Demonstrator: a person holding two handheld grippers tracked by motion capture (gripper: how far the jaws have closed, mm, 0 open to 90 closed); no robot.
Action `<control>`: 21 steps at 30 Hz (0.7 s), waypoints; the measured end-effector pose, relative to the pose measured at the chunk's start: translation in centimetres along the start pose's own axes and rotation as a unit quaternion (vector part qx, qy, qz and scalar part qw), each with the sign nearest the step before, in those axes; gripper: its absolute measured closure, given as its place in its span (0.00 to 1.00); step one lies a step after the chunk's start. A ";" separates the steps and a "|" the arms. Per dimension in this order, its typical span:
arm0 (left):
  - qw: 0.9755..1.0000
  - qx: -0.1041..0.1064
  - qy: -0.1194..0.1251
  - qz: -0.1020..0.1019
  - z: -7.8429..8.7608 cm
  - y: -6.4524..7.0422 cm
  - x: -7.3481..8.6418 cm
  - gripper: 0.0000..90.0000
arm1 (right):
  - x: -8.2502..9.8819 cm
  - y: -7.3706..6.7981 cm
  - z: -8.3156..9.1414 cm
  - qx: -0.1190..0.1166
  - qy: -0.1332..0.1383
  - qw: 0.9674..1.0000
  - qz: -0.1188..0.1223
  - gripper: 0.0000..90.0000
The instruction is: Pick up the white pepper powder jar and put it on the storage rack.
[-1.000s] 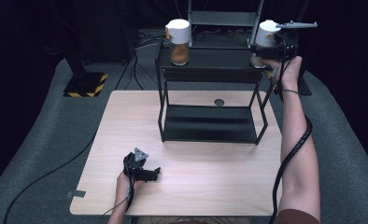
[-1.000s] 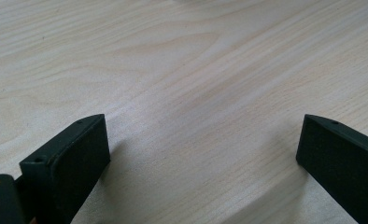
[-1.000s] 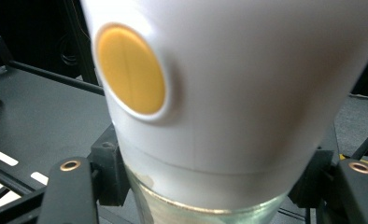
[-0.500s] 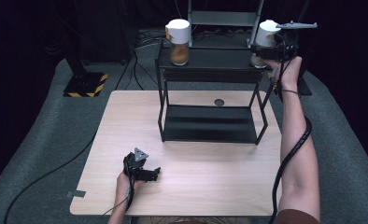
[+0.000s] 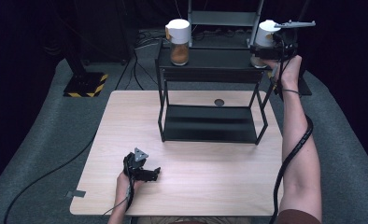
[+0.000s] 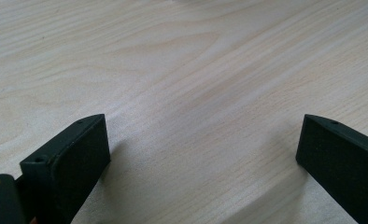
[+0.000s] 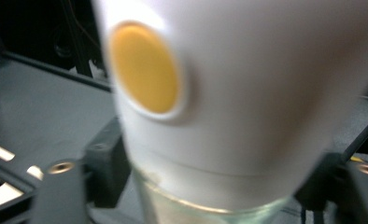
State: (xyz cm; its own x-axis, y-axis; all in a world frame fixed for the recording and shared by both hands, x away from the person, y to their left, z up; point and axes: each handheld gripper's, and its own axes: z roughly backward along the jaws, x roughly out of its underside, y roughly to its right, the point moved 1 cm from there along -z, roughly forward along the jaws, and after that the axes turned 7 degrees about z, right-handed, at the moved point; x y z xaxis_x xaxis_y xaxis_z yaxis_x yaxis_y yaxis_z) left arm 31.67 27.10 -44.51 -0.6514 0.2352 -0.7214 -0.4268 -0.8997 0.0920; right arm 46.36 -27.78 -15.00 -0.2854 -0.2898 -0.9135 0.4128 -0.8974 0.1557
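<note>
Your right gripper (image 5: 266,50) fingers have just been opening around the white-lidded jar (image 5: 265,35), upper right on the shelf (image 5: 205,58) edge. Your left gripper (image 5: 147,173) is resting wide open, empty, on open table (image 5: 210,186).

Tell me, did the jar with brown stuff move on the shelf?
No. The jar with brown stuff stands at the same left corner of the black shelf as before.

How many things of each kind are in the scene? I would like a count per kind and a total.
Jars with white lids: 2, one with brown contents, one at the right gripper
Black racks: 1
Grippers: 2, left, right
Total: 5
</note>
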 end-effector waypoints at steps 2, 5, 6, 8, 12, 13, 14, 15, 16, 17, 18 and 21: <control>1.000 0.000 0.000 0.000 0.0 0.0 0.0 0.02 | -0.5 -0.4 0.3 0.006 -0.012 1.000 0.007 0.14; 1.000 -0.001 0.000 -0.001 0.0 0.0 0.0 0.02 | -1.3 -0.6 0.9 0.004 -0.028 0.999 0.016 0.05; 1.000 0.000 0.000 0.000 0.0 0.0 0.0 0.02 | -1.5 -0.6 1.3 0.002 -0.032 0.999 0.023 0.04; 1.000 -0.001 0.000 -0.001 0.0 0.0 0.0 0.02 | -1.8 -0.9 2.0 0.000 -0.039 0.999 0.036 0.02; 1.000 -0.001 0.001 -0.001 0.0 0.0 0.0 0.02 | -1.5 -1.2 3.7 -0.004 -0.043 0.998 0.056 0.00; 1.000 -0.001 0.001 -0.001 0.0 0.0 0.0 0.02 | -1.3 -1.3 4.2 -0.007 -0.044 0.997 0.062 0.00; 1.000 0.000 0.000 0.000 0.0 0.0 0.0 0.02 | -1.0 -1.4 4.7 -0.007 -0.044 0.997 0.067 0.00; 1.000 0.000 0.000 -0.001 0.0 0.0 0.0 0.02 | -0.7 -1.6 5.2 -0.008 -0.045 0.996 0.074 0.00; 1.000 -0.001 0.001 -0.001 0.0 0.0 0.0 0.02 | -0.4 -1.7 5.6 -0.009 -0.047 0.996 0.080 0.00; 1.000 -0.001 0.000 -0.001 0.0 0.0 0.0 0.02 | 0.0 -1.9 6.0 -0.009 -0.047 0.995 0.085 0.00; 1.000 0.000 0.000 -0.001 0.0 0.0 0.0 0.02 | 0.3 -2.0 6.4 -0.010 -0.048 0.995 0.089 0.00; 1.000 0.000 0.000 -0.001 0.0 0.0 0.0 0.02 | 2.0 -2.4 7.6 -0.014 -0.049 0.993 0.103 0.00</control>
State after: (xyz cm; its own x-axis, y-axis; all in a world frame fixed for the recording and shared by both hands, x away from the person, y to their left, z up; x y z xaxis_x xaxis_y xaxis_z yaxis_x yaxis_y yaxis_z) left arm 31.66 27.10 -44.51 -0.6507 0.2363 -0.7216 -0.4276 -0.8994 0.0910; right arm 38.22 -28.71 -14.39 -0.2745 -0.4991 -0.8219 0.4944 -0.8064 0.3245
